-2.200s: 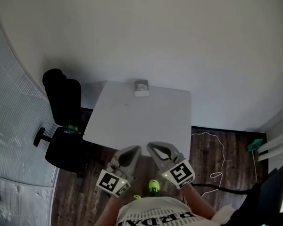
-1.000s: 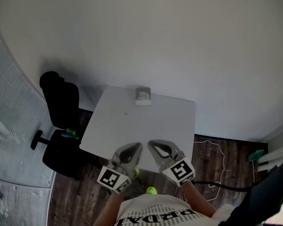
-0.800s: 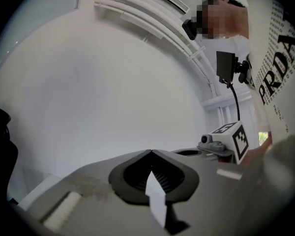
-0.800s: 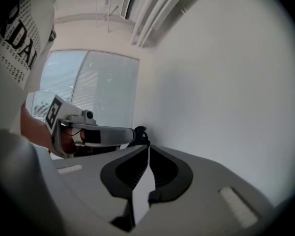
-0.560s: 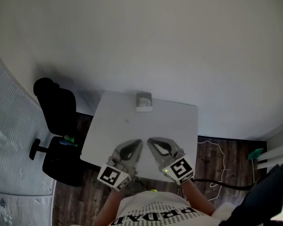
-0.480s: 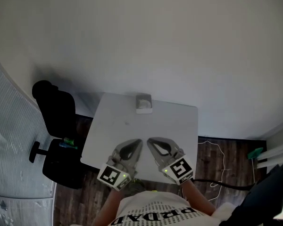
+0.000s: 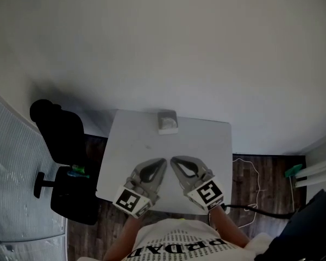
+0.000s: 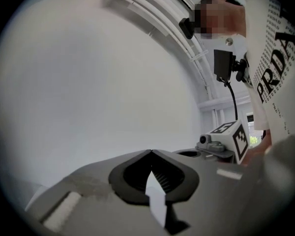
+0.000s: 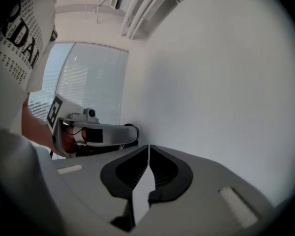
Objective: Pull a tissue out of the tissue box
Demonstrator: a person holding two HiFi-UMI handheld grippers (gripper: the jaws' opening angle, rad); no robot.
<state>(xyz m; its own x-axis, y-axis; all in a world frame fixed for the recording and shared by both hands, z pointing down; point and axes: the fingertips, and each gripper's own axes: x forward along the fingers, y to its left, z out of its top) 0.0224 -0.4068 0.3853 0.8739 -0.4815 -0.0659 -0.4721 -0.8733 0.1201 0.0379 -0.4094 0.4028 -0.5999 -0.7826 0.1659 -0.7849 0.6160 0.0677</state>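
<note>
A small grey tissue box (image 7: 167,121) with a white tissue showing at its top sits at the far edge of the white table (image 7: 206,145). My left gripper (image 7: 162,161) and right gripper (image 7: 174,160) hang side by side over the table's near part, both shut and holding nothing. Their tips point toward the box, well short of it. In the left gripper view the left gripper (image 8: 151,152) has its jaws closed tip to tip against the white wall. The right gripper (image 9: 148,146) looks the same in its own view. The box is in neither gripper view.
A black office chair (image 7: 62,156) stands left of the table. A white wall rises behind the table. A white cable (image 7: 250,170) lies on the dark wooden floor at the right, beside white pipes (image 7: 315,173).
The person has stepped toward the table. Both shut grippers have travelled forward from beyond its near edge to above its near part. The box looks a little closer.
</note>
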